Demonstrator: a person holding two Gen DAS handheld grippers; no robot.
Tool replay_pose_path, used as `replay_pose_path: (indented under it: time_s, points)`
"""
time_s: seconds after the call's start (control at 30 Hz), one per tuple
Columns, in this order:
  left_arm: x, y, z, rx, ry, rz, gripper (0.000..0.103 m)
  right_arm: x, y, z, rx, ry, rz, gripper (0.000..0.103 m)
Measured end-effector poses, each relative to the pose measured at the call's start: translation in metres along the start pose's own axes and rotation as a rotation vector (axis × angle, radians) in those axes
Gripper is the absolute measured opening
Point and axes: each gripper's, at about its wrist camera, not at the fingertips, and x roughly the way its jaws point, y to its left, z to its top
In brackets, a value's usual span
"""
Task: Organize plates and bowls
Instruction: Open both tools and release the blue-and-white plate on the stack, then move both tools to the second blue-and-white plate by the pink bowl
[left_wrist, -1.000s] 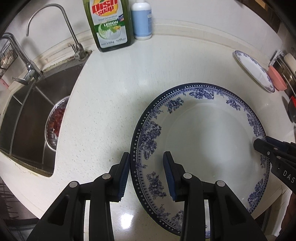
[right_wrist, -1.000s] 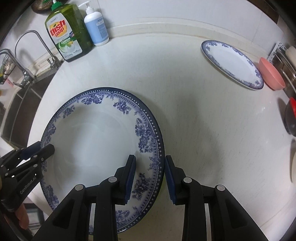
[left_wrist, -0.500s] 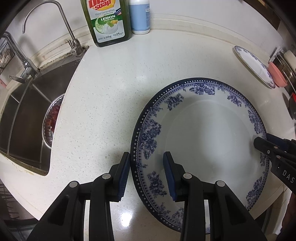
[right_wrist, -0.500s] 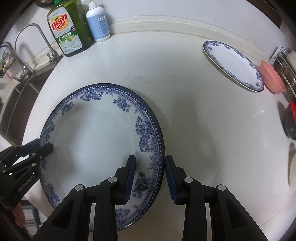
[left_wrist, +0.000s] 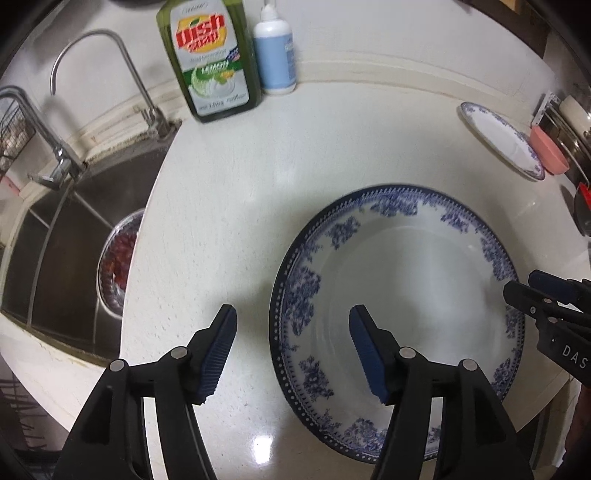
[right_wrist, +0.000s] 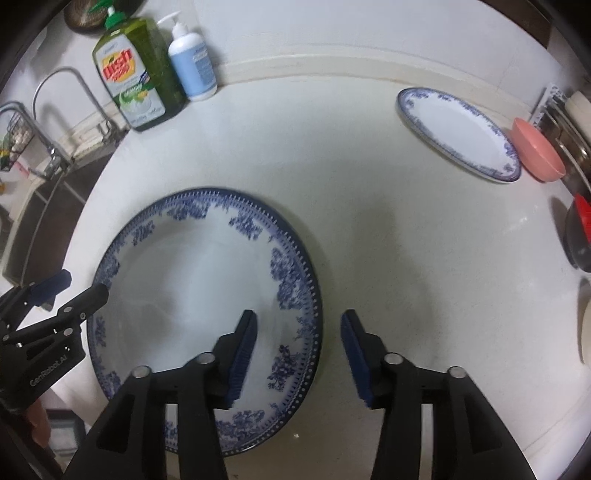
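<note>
The left gripper (left_wrist: 291, 347) stands wide open, holding nothing; its fingers straddle the left rim of the large blue-patterned plate (left_wrist: 413, 280), which lies flat on the desk (left_wrist: 229, 206). The right gripper (right_wrist: 298, 354), equally spread and empty, straddles the opposite rim. Judged from this, a good regrasp needs both pairs of fingers closing evenly on the rim before lifting toward the smaller plate (right_wrist: 458, 129), well beyond the right fingers.

You have two blue-patterned plates, a large one (right_wrist: 192, 280) and an oval one (right_wrist: 458, 133), plus one pink bowl (right_wrist: 539, 155). Two bottles stand at the back: green dish soap (right_wrist: 136, 74) and a blue pump bottle (right_wrist: 192, 62).
</note>
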Motion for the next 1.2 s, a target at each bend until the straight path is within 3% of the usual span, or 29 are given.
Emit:
replay_pose_path:
  time_s: [0.2, 0.33, 0.47, 0.9, 1.2]
  points:
    - [-0.012, -0.010, 0.017, 0.058, -0.053, -0.028, 0.072, -0.015, -0.014, 0.009, 0.046, -0.057, -0.027, 0.053]
    - [-0.020, -0.023, 0.033, 0.103, -0.084, -0.058, 0.076, -0.027, -0.027, 0.017, 0.083, -0.105, -0.046, 0.060]
    - [-0.028, -0.038, 0.052, 0.136, -0.123, -0.076, 0.083, -0.037, -0.046, 0.027, 0.121, -0.146, -0.073, 0.061]
    - [-0.047, -0.111, 0.126, 0.234, -0.233, -0.094, 0.088, -0.062, -0.120, 0.069, 0.217, -0.240, -0.121, 0.064]
    - [-0.040, -0.161, 0.181, 0.292, -0.251, -0.117, 0.088, -0.061, -0.173, 0.106, 0.303, -0.272, -0.144, 0.064]
